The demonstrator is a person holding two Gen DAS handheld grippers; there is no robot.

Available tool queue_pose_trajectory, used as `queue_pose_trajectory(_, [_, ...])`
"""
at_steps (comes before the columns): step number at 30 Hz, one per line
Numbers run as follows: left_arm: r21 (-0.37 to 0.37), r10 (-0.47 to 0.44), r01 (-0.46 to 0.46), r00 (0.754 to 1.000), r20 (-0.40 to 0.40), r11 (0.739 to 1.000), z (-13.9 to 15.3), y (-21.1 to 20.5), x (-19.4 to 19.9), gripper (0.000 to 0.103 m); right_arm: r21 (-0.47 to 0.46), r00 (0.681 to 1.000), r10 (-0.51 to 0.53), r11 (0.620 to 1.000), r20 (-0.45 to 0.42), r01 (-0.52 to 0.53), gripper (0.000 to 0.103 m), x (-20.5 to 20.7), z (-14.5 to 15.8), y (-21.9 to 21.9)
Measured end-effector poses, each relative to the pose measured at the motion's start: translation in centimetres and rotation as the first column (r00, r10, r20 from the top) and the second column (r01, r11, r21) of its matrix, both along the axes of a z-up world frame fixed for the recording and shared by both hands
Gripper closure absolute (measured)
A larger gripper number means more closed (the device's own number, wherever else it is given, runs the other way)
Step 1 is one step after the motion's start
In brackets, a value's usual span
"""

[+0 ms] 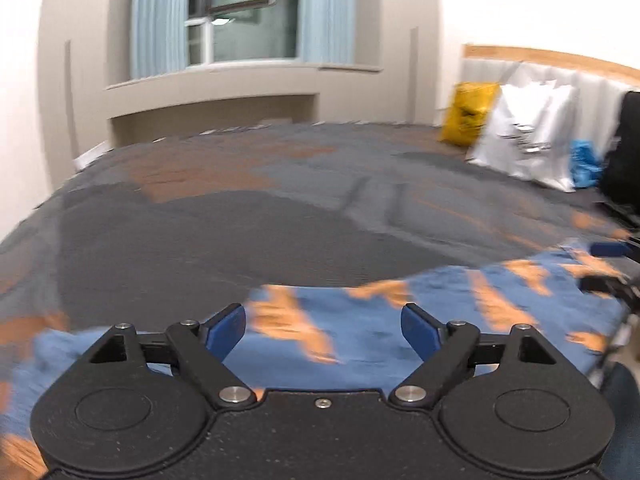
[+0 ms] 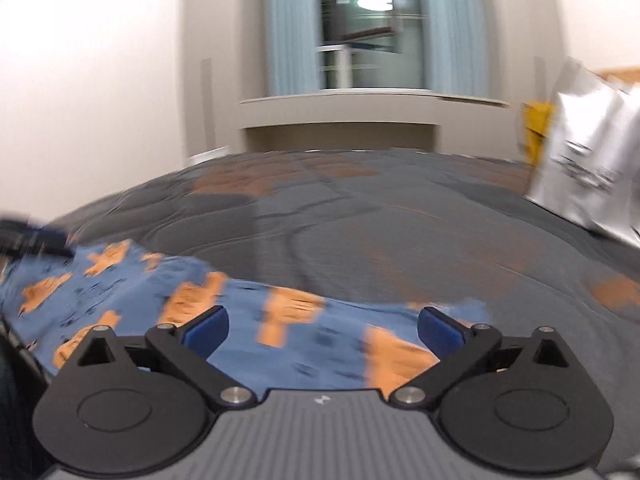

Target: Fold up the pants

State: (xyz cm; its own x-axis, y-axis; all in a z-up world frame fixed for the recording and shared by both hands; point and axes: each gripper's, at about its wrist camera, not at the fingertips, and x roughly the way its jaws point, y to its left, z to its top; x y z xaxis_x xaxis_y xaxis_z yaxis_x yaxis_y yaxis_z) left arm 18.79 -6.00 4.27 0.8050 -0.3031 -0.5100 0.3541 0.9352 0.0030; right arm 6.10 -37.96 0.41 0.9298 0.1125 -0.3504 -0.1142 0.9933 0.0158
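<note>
Left wrist view: left tongs [image 1: 323,330] spread wide, gripping nothing, poised over the blue fabric pants with orange patches [image 1: 360,344].
Right wrist view: right tongs [image 2: 323,330] equally wide and empty, above the same pants [image 2: 280,344].
Pants: lying along the near edge of the grey-and-orange quilted bed cover [image 1: 240,220].
Risk: both pictures are blurred; closing now could miss the hem or pinch the cover too.
Risk: uneven grips would likely skew the fold.

1. The left wrist view sat low over the bed's [image 1: 240,220] near edge, close above the pants [image 1: 360,340], facing the window [image 1: 240,12].
2. The right wrist view did likewise; both shared bed, pants, window and white bag [image 2: 592,168].
</note>
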Motion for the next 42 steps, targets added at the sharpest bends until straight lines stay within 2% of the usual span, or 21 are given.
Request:
queue_pose_trajectory(2, [0.006,-0.002,0.002,0.999,-0.034,1.000,0.1,1.3,2.6,0.017,-0.023,0.998,0.054,0.998,-0.012,-0.054,0.000,1.3,-0.1,2.2])
queue_pose_trajectory(4, [-0.007,-0.013,0.012,0.996,-0.091,1.000,-0.2,2.2,5.3,0.023,-0.024,0.994,0.108,0.994,-0.019,-0.108,0.000,2.3,-0.4,4.3])
queue_pose_trajectory(8, [-0.053,-0.077,0.066,0.966,-0.246,0.996,-1.3,2.8,10.6,0.033,-0.027,0.983,0.180,0.983,-0.026,-0.181,0.000,3.1,-0.7,7.0])
queue_pose_trajectory(11, [-0.027,-0.113,0.110,0.932,-0.343,0.994,-2.4,2.5,13.1,0.053,-0.035,0.977,0.208,0.977,-0.038,-0.210,0.000,3.2,-1.0,8.0])
queue_pose_trajectory(12, [-0.020,-0.108,0.109,0.929,-0.355,0.994,-2.7,2.6,13.5,0.059,-0.035,0.976,0.215,0.976,-0.045,-0.217,0.000,3.2,-1.2,8.2])
queue_pose_trajectory(14, [-0.014,-0.120,0.122,0.930,-0.349,0.992,-2.5,2.8,13.6,0.090,-0.033,0.974,0.219,0.975,-0.052,-0.221,0.000,3.1,-1.5,8.2])
queue_pose_trajectory(15, [-0.019,-0.123,0.124,0.931,-0.344,0.992,-2.2,2.8,13.4,0.097,-0.028,0.975,0.216,0.976,-0.054,-0.217,0.000,3.2,-1.6,8.1])
queue_pose_trajectory(19, [0.035,-0.084,0.094,0.972,-0.221,0.995,-0.3,2.2,11.2,0.098,-0.019,0.980,0.188,0.982,-0.061,-0.189,0.000,3.4,-1.7,7.7])
queue_pose_trajectory(21, [0.051,-0.076,0.086,0.982,-0.176,0.995,0.3,2.0,10.2,0.098,-0.021,0.983,0.175,0.984,-0.062,-0.176,0.000,3.4,-1.9,7.4])
queue_pose_trajectory(23, [0.088,-0.076,0.092,0.983,-0.166,0.992,0.0,1.5,10.3,0.098,-0.030,0.986,0.152,0.988,-0.072,-0.154,0.000,3.5,-2.1,7.1])
queue_pose_trajectory(25, [0.118,-0.074,0.098,0.978,-0.194,0.988,-1.1,1.2,10.8,0.098,-0.045,0.989,0.118,0.991,-0.088,-0.123,0.000,3.7,-2.5,7.0])
queue_pose_trajectory(27, [0.115,-0.070,0.097,0.972,-0.223,0.989,-2.1,1.2,11.3,0.096,-0.059,0.991,0.099,0.993,-0.091,-0.104,0.000,3.5,-2.6,7.0])
queue_pose_trajectory(29, [0.086,-0.060,0.080,0.975,-0.215,0.993,-2.1,1.8,11.1,0.087,-0.082,0.992,0.091,0.992,-0.091,-0.099,0.000,3.1,-2.6,7.2])
queue_pose_trajectory(32, [0.025,-0.044,0.049,0.984,-0.170,0.998,-0.8,3.4,9.9,0.059,-0.113,0.993,0.086,0.989,-0.081,-0.095,0.000,2.7,-2.3,7.6])
queue_pose_trajectory(33, [0.009,-0.032,0.033,0.989,-0.147,0.999,-0.3,4.1,9.3,0.043,-0.111,0.993,0.087,0.989,-0.078,-0.095,0.000,2.7,-2.2,7.8])
queue_pose_trajectory(34, [-0.006,-0.015,0.014,0.993,-0.119,1.000,0.2,5.1,8.5,0.032,-0.106,0.993,0.090,0.990,-0.073,-0.097,0.000,2.7,-2.0,7.9])
queue_pose_trajectory(38, [-0.042,0.116,-0.117,0.993,-0.018,0.992,1.7,10.2,4.4,0.023,-0.077,0.992,0.119,0.990,-0.044,-0.122,0.000,3.2,-1.1,9.6])
queue_pose_trajectory(42, [-0.068,0.290,-0.288,0.957,0.018,0.955,1.3,16.2,-0.2,0.012,-0.055,0.979,0.202,0.978,-0.022,-0.203,0.000,4.3,0.0,12.9])
